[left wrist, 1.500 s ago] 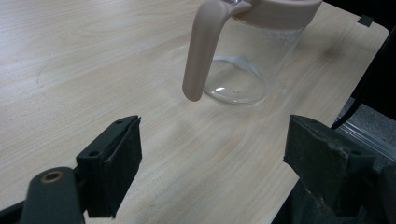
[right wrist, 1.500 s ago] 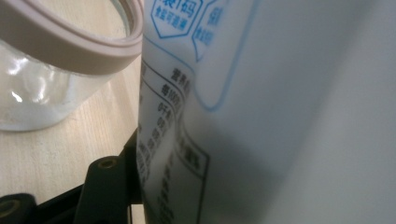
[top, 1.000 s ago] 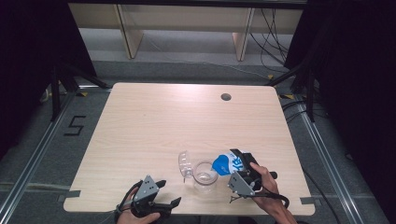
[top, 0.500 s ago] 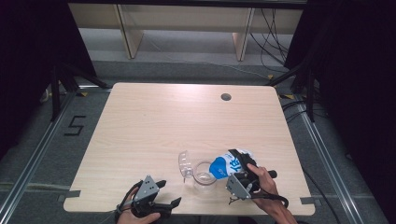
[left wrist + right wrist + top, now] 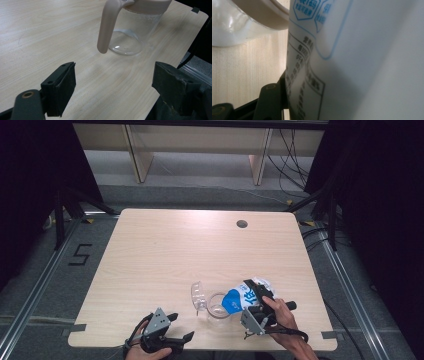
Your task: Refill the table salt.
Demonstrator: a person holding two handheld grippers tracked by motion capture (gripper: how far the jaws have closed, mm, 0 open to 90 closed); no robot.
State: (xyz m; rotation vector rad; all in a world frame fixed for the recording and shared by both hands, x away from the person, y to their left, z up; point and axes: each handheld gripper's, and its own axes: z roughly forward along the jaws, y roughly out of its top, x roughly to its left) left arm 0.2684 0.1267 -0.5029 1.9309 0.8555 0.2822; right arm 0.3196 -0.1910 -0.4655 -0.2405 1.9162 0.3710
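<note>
The blue-and-white carton [image 5: 239,297] tips over the clear jug [image 5: 216,304] near the table's [image 5: 200,245] front edge, clamped in the right gripper [image 5: 256,296], seemingly touching the rim. The left gripper [image 5: 176,327] rests nearby, jaws wide apart on nothing.

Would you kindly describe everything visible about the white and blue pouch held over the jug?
The pouch is a soft white pack with a blue panel and small printed text, plastic by the look. It lies tilted in the right gripper, whose jaws clamp its body, blue end leaning over the open mouth of the clear glass jug near the table's front edge. Whether anything pours cannot be told.
</note>
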